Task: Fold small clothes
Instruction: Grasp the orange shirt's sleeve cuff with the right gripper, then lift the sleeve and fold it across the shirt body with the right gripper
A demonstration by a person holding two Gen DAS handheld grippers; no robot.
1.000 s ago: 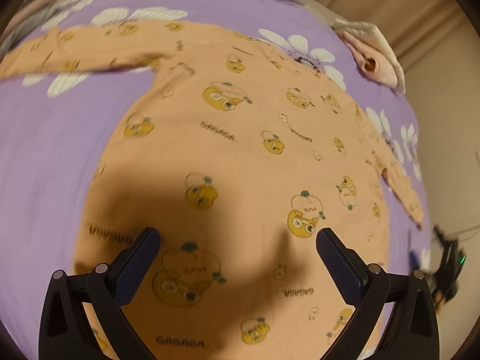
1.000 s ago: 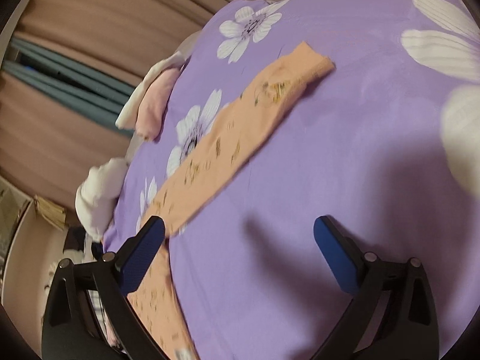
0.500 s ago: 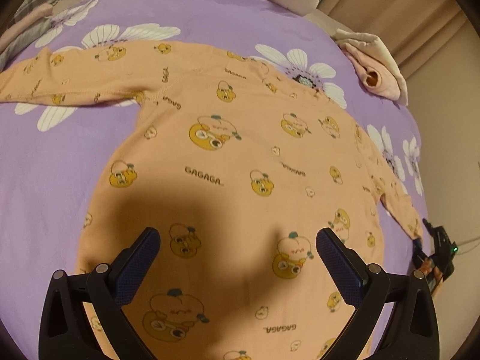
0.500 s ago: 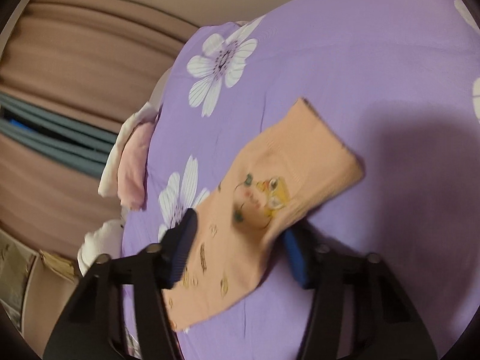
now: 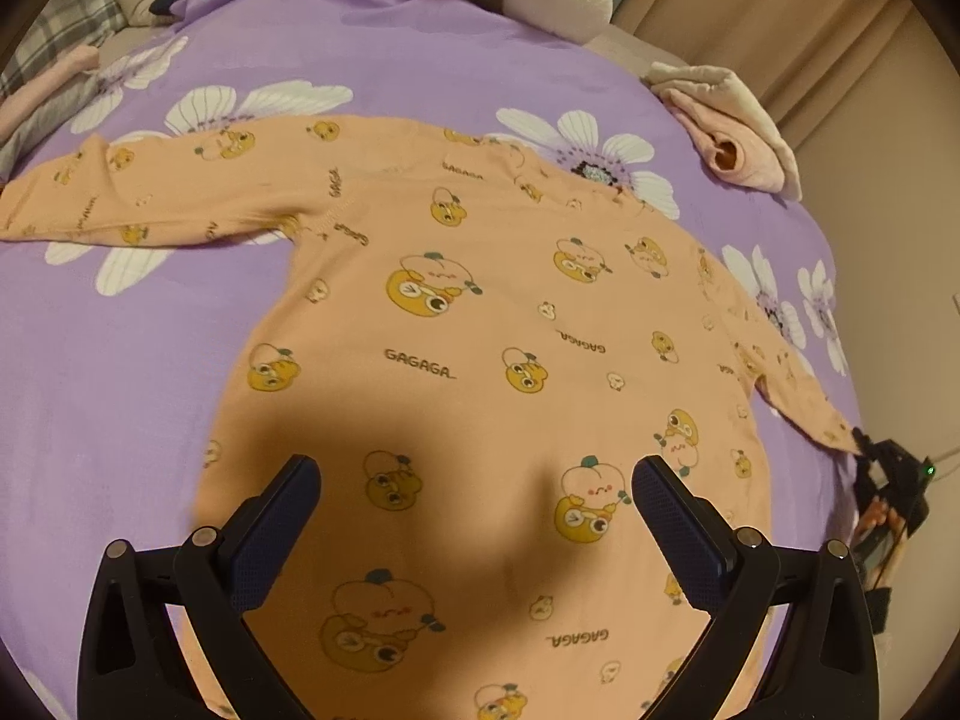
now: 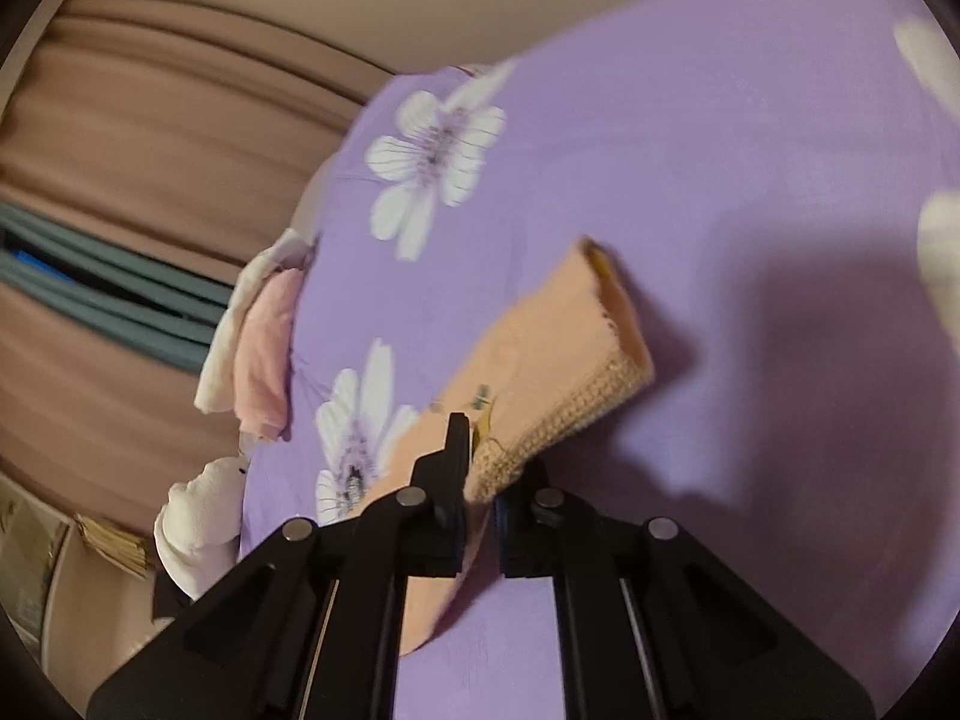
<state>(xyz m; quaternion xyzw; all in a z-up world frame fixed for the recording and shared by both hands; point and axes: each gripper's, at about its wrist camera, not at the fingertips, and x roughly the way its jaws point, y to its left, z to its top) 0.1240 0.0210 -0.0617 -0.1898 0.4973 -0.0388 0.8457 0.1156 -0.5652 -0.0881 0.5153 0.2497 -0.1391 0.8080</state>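
Your right gripper [image 6: 477, 480] pinches the sleeve cuff [image 6: 576, 402] above the bed [image 6: 750, 150]; left gripper [image 5: 474, 510] hovers over the shirt [image 5: 480, 330], fingers apart. Lift gently, fold the sleeve squarely inward.

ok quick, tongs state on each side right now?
Left tongs: open, holding nothing, over the orange shirt.
Right tongs: closed on the shirt's sleeve cuff, lifted off the purple bedsheet.
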